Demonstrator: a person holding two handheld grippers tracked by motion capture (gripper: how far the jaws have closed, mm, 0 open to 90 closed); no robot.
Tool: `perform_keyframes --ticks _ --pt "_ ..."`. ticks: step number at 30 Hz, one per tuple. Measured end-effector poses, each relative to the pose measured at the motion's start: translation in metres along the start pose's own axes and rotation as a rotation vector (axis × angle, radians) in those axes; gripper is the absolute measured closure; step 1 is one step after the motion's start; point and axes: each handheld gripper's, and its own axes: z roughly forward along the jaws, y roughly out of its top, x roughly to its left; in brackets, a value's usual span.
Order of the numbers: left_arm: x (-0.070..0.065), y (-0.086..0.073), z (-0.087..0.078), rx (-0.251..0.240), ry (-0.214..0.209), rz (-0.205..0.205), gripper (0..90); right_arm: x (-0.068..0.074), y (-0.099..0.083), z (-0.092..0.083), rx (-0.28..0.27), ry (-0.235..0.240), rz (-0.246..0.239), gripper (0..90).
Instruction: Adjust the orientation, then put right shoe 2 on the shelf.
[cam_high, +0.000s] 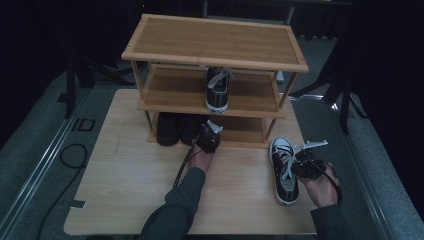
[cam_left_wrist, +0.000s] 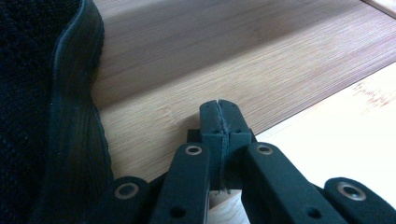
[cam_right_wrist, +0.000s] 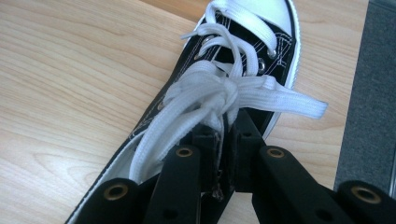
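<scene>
High view: a person works at a wooden desk (cam_high: 130, 200) carrying a three-tier shoe rack (cam_high: 215, 45). The right gripper (cam_high: 306, 162) sits over a black-and-white sneaker (cam_high: 283, 170) lying on the desk's right side, toe toward the rack. In the right gripper view its jaws are pinched on the shoe's upper edge just under the knotted white laces (cam_right_wrist: 219, 93). To lift well, the grip likely needs to hold the upper, not loose lace, and keep the shoe level.

The left gripper (cam_high: 209, 137) rests at the bottom shelf (cam_left_wrist: 233, 60), jaws pressed together on nothing, beside a black shoe (cam_left_wrist: 42, 112). The matching sneaker (cam_high: 218, 90) stands on the middle shelf. The rack's right post (cam_high: 270, 127) and shelf edge could obstruct the way in.
</scene>
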Motion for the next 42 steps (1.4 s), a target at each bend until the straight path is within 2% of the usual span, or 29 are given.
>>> perform_keyframes --ticks 4,8,10,13,20,30,34,39,42 --pt "0.0 0.0 0.0 0.0 -0.001 -0.004 89.8 0.0 0.0 -0.006 -0.023 0.022 -0.004 83.8" --pt "0.0 0.0 0.0 0.0 0.0 -0.003 89.8 0.004 0.002 -0.011 -0.039 0.051 -0.042 83.8" --pt "0.0 0.0 0.0 0.0 0.0 -0.003 89.8 0.008 0.004 -0.009 -0.044 0.066 -0.09 83.8" --pt "0.0 0.0 0.0 0.0 0.0 -0.003 89.8 0.014 0.006 -0.005 -0.044 0.082 -0.132 83.8" --pt "0.0 0.0 0.0 0.0 0.0 -0.004 89.8 0.022 0.008 0.004 -0.041 0.119 -0.192 83.7" --pt "0.001 0.0 0.0 0.003 -0.003 -0.005 89.8 0.027 0.011 0.007 -0.028 0.144 -0.257 83.6" --pt "0.001 0.0 0.0 0.004 -0.003 -0.005 89.8 0.029 0.013 0.006 -0.038 0.182 -0.308 83.6" --pt "0.001 0.0 0.0 0.003 -0.003 -0.008 89.8 0.032 0.016 0.01 -0.028 0.212 -0.347 83.6" --pt "0.001 0.0 0.0 0.003 -0.001 -0.002 89.8 0.033 0.016 0.01 -0.028 0.214 -0.353 83.6"
